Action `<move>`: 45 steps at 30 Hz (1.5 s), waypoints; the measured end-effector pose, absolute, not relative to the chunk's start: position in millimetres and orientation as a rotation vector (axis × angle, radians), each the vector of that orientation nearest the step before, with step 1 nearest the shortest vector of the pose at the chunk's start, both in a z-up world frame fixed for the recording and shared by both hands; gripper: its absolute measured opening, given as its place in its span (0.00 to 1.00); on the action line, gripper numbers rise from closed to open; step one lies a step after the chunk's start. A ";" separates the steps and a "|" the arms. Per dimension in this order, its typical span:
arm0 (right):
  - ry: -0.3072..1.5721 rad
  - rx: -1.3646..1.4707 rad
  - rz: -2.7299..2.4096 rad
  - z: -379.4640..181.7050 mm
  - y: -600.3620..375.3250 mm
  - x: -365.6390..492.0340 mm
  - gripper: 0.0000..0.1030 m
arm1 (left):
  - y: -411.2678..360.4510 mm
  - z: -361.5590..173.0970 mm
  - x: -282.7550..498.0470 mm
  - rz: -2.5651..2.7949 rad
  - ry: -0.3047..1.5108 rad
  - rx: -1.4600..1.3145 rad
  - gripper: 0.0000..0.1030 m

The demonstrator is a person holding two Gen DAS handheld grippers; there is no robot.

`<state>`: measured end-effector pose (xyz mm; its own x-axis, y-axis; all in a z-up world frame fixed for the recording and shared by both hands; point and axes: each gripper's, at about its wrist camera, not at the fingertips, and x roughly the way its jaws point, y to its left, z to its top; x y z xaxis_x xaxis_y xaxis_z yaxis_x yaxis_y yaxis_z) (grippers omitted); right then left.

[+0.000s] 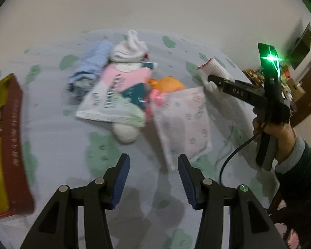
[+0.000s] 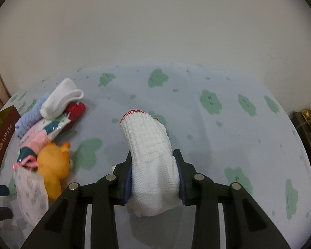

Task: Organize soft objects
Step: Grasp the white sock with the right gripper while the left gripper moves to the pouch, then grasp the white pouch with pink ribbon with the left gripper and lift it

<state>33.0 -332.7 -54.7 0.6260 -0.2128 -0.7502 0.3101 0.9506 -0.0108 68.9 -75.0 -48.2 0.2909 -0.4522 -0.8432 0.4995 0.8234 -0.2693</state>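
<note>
Right gripper (image 2: 155,178): I see it clamped on the white knit glove (image 2: 149,157), red-edged cuff pointing far, held above the cloud-print sheet (image 2: 228,128).
Left gripper (image 1: 153,178): fingers apart, nothing between – bare sheet below.
Open room: right half of the sheet free; the pile (image 1: 122,87) sits left.
Writing: "TOFFEE" on the brown box (image 2: 2,145); "DAS" on the right gripper's body, left view only.
Right view only: orange plush (image 2: 54,166).

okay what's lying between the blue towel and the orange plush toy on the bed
In the right wrist view, the pink and teal plastic packets lie between the blue towel and the orange plush toy, touching both. The left wrist view shows the same, blurred.
</note>
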 end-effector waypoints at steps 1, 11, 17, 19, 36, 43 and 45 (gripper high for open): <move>0.845 0.133 -0.302 -58.0 -334.7 30.5 0.31 | -80.5 -51.4 69.9 -0.655 1.122 0.045 0.48; 0.862 0.167 -0.296 -70.2 -337.2 27.3 0.32 | -117.0 -69.6 89.6 -0.685 1.172 0.005 0.48; 0.870 0.187 -0.286 -71.0 -340.5 28.6 0.33 | -129.6 -70.6 96.7 -0.687 1.154 -0.003 0.50; 0.870 0.195 -0.283 -70.9 -341.7 29.0 0.34 | -130.3 -68.7 96.9 -0.701 1.138 -0.035 0.50; 0.873 0.206 -0.280 -71.2 -342.6 29.0 0.35 | -127.0 -37.6 70.7 -0.781 1.050 0.004 0.12; 0.880 0.201 -0.284 -72.0 -342.2 29.6 0.37 | -103.2 -16.2 68.6 -0.853 1.058 -0.053 0.12; 0.880 0.201 -0.284 -72.1 -342.2 29.9 0.37 | -97.5 -13.7 67.1 -0.838 1.051 -0.031 0.12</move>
<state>29.9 -342.2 -72.1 0.6037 -0.1612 -0.7808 0.3253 0.9439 0.0567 67.1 -97.5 -13.7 0.2251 -0.6213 -0.7505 0.5932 0.6984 -0.4003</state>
